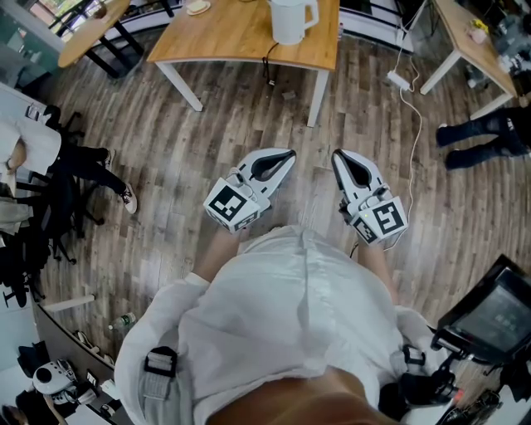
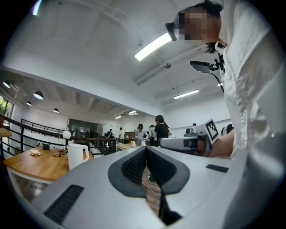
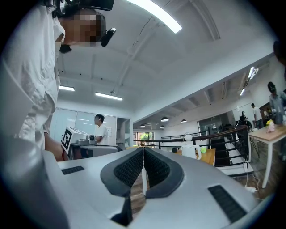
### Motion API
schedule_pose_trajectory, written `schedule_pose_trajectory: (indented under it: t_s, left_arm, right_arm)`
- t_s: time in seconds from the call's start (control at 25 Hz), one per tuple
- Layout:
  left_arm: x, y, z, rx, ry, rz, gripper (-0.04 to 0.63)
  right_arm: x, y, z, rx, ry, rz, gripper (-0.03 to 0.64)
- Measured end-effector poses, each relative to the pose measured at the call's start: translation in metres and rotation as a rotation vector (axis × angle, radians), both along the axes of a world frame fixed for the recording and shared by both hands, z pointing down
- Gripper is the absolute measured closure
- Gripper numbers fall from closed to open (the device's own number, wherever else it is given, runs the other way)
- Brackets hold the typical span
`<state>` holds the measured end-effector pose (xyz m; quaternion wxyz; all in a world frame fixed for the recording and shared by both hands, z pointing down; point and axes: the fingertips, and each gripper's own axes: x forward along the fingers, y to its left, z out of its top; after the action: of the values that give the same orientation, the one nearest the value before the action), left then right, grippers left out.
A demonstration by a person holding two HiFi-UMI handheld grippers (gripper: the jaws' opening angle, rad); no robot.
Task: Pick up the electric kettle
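A white electric kettle [image 1: 290, 18] with a side handle stands on a wooden table [image 1: 232, 37] at the top of the head view, its black cord hanging over the near edge. The kettle [image 2: 77, 154] shows far off at the left of the left gripper view, and small at the kettle [image 3: 191, 151] in the right gripper view. Both grippers are held level in front of the person's white shirt, well short of the table. My left gripper [image 1: 288, 155] and right gripper [image 1: 338, 154] are shut with nothing between the jaws.
A white power strip [image 1: 397, 80] and cable lie on the plank floor to the right of the table. A second table [image 1: 473, 37] stands at top right, with a person's legs [image 1: 485, 137] beside it. Chairs and bags [image 1: 50, 191] crowd the left. Several people [image 2: 158, 129] stand far off.
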<state>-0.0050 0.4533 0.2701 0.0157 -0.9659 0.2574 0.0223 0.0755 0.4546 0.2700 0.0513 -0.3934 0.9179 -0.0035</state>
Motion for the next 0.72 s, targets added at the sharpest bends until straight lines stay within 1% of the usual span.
schedule_pose_trajectory:
  t_s: [0.16,0.36,0.52,0.72]
  left_arm:
    - [0.014,-0.006,-0.001,0.009,-0.014,-0.007,0.589]
    - [0.034,-0.018,0.009,-0.002,-0.013,-0.015,0.588]
    - [0.033,-0.020,0.011,-0.017,-0.008,-0.026,0.588]
    - [0.031,-0.046,0.011,-0.008,0.005,-0.037,0.588]
  right_arm:
    - [0.016,-0.007,0.001,-0.010,-0.010,-0.003,0.606]
    - [0.037,-0.019,0.012,-0.024,-0.023,-0.018,0.606]
    - [0.041,-0.025,0.012,-0.025,-0.021,-0.021,0.606]
    - [0.039,-0.047,0.015,-0.023,-0.021,-0.025,0.606]
